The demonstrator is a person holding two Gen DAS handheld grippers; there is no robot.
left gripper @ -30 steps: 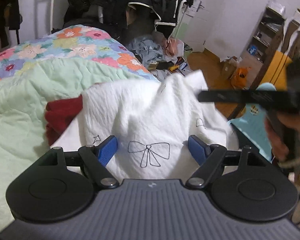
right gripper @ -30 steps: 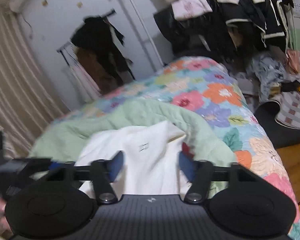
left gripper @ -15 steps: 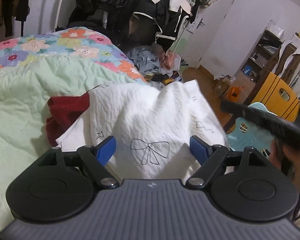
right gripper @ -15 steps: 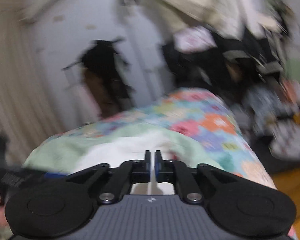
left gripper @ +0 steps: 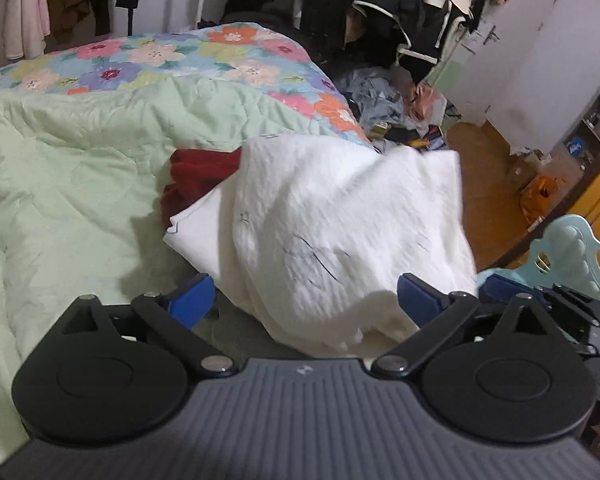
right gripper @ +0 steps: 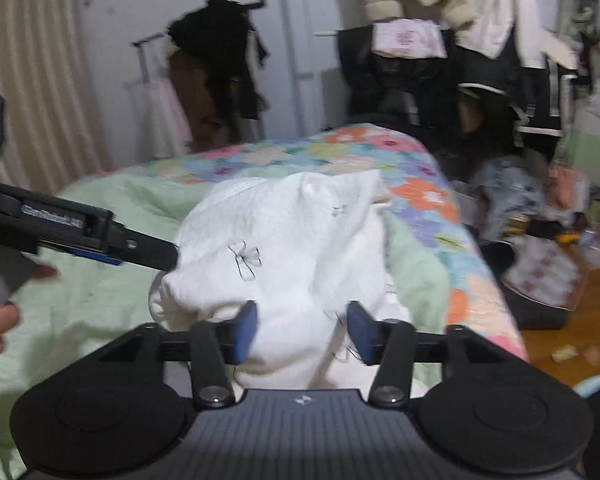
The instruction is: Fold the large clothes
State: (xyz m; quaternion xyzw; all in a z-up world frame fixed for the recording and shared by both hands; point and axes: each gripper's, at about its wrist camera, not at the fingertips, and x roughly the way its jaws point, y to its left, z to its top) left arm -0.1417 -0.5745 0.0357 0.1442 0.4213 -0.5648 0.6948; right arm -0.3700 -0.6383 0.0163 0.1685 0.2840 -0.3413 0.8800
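The bed (left gripper: 228,56), covered by a floral sheet with a pale green quilt (left gripper: 72,168) spread over its near part, fills most of both views and serves as reference. Behind the bed's far end stands a rack heaped with dark and light clothes (right gripper: 452,64). On the floor beside the bed's right edge lies a pile of loose garments (left gripper: 384,100), and nearer the camera on that side a light blue plastic chair (left gripper: 572,252).

The white garment (left gripper: 340,224), textured and printed with small line-drawn bows, lies bunched on the green quilt at the bed's near right edge, rising in a loose mound. A dark red garment (left gripper: 196,180) lies on the quilt partly under the white one, showing at its left side.

The left gripper (left gripper: 306,298) is spread wide, blue pads (left gripper: 192,300) well apart, with the near hem of the white garment lying between them; no pinch is visible. The right gripper (right gripper: 302,330) is also released, its pads apart with white cloth bulging between them, not clamped. In the right wrist view the left gripper's fingers reach in from the left and meet the white garment's left fold.
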